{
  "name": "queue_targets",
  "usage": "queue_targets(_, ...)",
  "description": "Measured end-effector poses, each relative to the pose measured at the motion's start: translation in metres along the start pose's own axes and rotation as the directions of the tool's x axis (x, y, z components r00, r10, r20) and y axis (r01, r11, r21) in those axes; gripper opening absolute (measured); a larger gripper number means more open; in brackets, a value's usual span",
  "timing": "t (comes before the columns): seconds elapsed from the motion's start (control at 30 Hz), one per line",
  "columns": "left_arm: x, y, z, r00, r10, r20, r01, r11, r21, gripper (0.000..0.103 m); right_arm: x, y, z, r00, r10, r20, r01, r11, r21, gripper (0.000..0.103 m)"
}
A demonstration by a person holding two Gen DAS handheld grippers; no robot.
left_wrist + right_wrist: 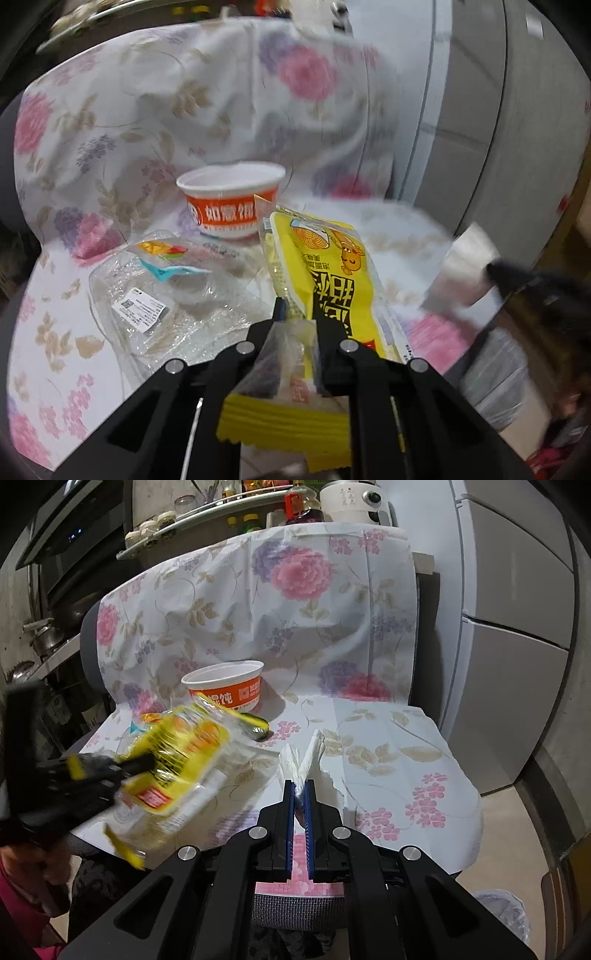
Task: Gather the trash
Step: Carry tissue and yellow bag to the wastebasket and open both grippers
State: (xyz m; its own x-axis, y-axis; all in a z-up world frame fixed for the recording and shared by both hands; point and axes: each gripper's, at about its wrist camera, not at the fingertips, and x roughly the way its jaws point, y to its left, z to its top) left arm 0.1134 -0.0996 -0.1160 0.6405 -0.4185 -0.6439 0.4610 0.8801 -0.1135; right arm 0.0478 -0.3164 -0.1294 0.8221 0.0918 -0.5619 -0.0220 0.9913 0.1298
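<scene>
L gripper (297, 310) clamped on yellow noodle packet (325, 266), lifted off floral-cloth surface (74, 332). R gripper (300, 788) pinching white tissue (306, 757) just above cloth. Orange-banded paper bowl (231, 199) upright behind; clear plastic wrapper (166, 295) flat beside packet.

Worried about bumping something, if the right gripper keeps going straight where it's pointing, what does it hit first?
Probably the floral cloth on the seat ahead. The right gripper, shut on a white tissue, points slightly down at it; the orange bowl sits off to the left. Depth is unclear.
</scene>
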Motion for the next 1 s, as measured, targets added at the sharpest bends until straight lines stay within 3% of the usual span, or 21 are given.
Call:
queue_targets(0.07, -0.018, 0.008, 0.001, 0.999, -0.030, 0.043, 0.032, 0.999, -0.043, 0.011, -0.002, -0.001, 0.000, 1.000, -0.001, 0.002, 0.001, 1.000, 0.009, 0.006)
queue_targets(0.2, -0.043, 0.020, 0.003, 0.995, -0.024, 0.102, 0.033, 0.995, -0.094, 0.011, -0.008, -0.004, -0.001, 1.000, -0.002, 0.017, 0.002, 1.000, 0.025, 0.006)
queue_targets(0.4, -0.091, 0.045, 0.022, 0.976, 0.055, 0.213, -0.022, 0.988, -0.154, 0.011, -0.022, -0.010, 0.003, 0.998, -0.004, 0.059, 0.000, 0.998, 0.060, 0.006)
queue_targets(0.57, -0.113, 0.046, 0.036, 0.961, 0.103, 0.256, -0.066, 0.986, -0.150, 0.011, -0.037, -0.016, 0.004, 0.995, -0.021, 0.099, 0.014, 0.997, 0.070, 0.005)
queue_targets(0.83, -0.091, -0.019, 0.017, 0.970, 0.002, 0.244, 0.015, 0.998, -0.068, 0.011, -0.070, -0.043, -0.011, 0.987, -0.100, 0.124, 0.087, 0.990, 0.109, 0.005)
queue_targets(1.0, -0.062, -0.090, -0.001, 0.968, -0.127, 0.214, 0.120, 0.992, 0.044, 0.011, -0.102, -0.073, -0.032, 0.971, -0.208, 0.122, 0.188, 0.970, 0.154, 0.005)
